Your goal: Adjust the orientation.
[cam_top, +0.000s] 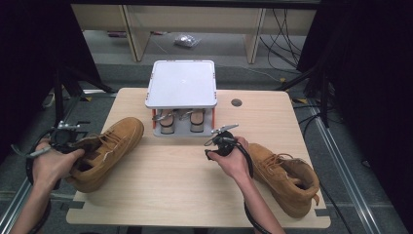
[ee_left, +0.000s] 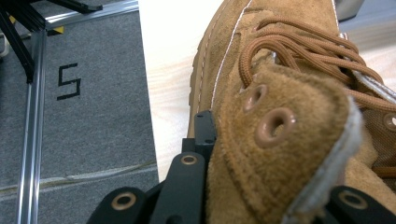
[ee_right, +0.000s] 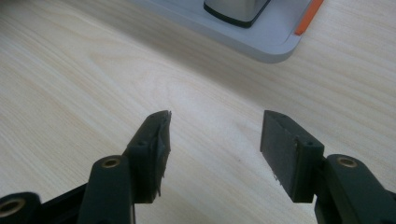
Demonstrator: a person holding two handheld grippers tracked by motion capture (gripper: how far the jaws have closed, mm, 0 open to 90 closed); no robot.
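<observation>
Here, in the high view, the left gripper (cam_top: 73, 138) grips the ankle collar of a tan suede lace-up boot (cam_top: 108, 151) lying at the left of the pale wooden table (cam_top: 180, 190), toe toward the white two-tier rack (cam_top: 181, 85). A second tan suede boot (cam_top: 287, 175) lies at the right, just behind the right gripper (cam_top: 219, 141), which holds nothing. The boot looks fairly heavy at the sole, soft and floppy up top, so I judge the collar a workable but sagging hold; the stiff heel would carry it better.

In the left gripper view, the fingers (ee_left: 204, 135) are clenched on the collar flap of fuzzy nap, brown eyelets, thick brown laces and pale stitching.

In the right gripper view, the fingers (ee_right: 156, 149) stand apart over bare table, near the rack's base.
</observation>
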